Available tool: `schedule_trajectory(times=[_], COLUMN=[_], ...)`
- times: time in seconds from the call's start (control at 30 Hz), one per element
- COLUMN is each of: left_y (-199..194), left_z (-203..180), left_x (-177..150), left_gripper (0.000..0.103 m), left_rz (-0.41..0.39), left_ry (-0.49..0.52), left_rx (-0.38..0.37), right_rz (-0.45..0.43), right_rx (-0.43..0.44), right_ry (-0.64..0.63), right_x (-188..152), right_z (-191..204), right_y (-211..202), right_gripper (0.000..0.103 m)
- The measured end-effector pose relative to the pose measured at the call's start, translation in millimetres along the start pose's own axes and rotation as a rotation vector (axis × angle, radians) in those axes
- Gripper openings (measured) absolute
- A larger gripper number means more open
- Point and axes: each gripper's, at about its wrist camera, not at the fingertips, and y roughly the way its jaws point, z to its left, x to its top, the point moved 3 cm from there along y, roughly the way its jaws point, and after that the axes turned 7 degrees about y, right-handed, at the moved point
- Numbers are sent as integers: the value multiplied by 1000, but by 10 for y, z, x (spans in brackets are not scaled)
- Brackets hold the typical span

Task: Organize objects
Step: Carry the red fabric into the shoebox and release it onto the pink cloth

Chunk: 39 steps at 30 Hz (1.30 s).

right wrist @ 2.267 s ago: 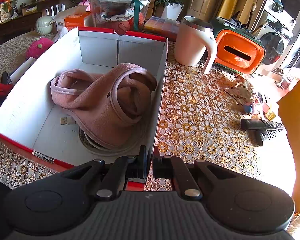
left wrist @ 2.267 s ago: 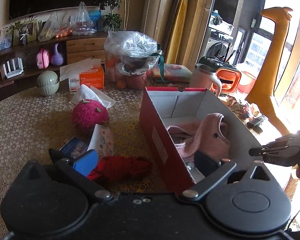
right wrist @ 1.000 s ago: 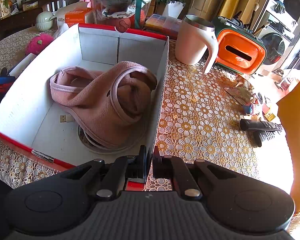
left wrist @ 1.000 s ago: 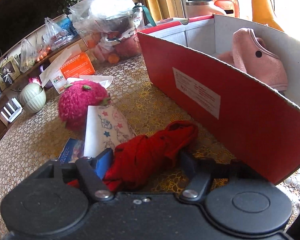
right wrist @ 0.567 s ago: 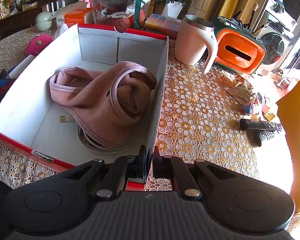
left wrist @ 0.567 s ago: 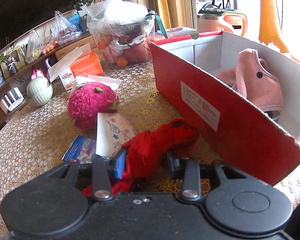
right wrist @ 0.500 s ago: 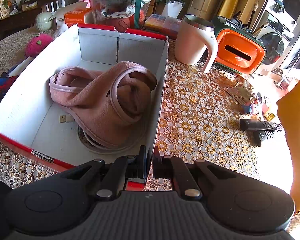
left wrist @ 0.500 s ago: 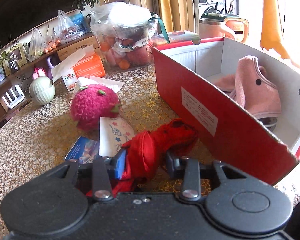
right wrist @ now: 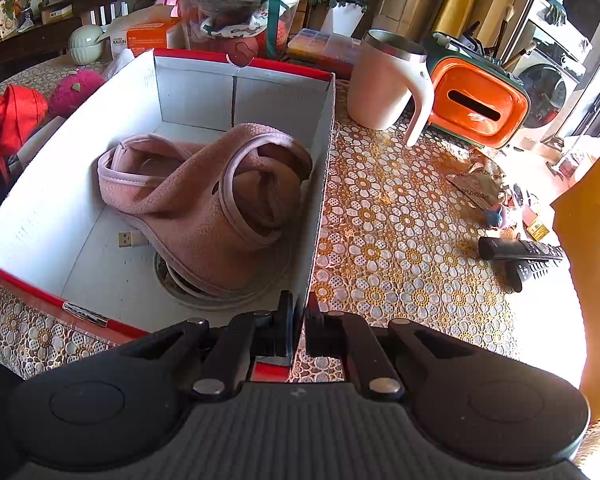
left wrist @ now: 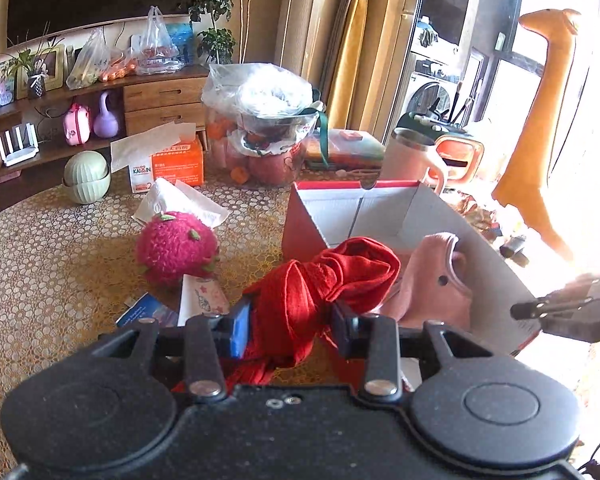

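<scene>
Red cloth (left wrist: 320, 284) is pinched between the left gripper (left wrist: 290, 322) fingers, raised at the near left wall of the shoebox (right wrist: 44, 196), not yet inside. Right gripper (right wrist: 298, 320) is pressed together on the box's near right wall. Risk: trailing folds could snag that left wall, or land on the pink garment (right wrist: 216, 204) and spill over

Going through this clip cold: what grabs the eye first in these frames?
The bunched red cloth pinched in the left gripper, lifted in front of the box. Next, the pink fleece garment lying inside that red-edged box, whose near wall the right gripper clamps. Beside the box stand a pale mug and a fuzzy pink ball.
</scene>
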Motion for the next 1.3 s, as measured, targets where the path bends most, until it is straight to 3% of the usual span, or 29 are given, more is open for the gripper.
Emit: schedule_trajectory(times=[0.33,0.8,1.3], left_y=[-181,234,1053], left_z=[-349,-1164,-1276], left_x=[409,751,639], left_gripper=[39,39,39], left_rz=[-60,-77,99], left_ry=[-49,-106,-193], left_rx=[-84,-173,-112], right_rz=[1,1,0], right_rx=[-1,8,15], right_ry=[-2,4,5], right_x=[8,39,38], right_z=[2,-25,-2], right_y=[2,-5,15], right_gripper=[6,5,5])
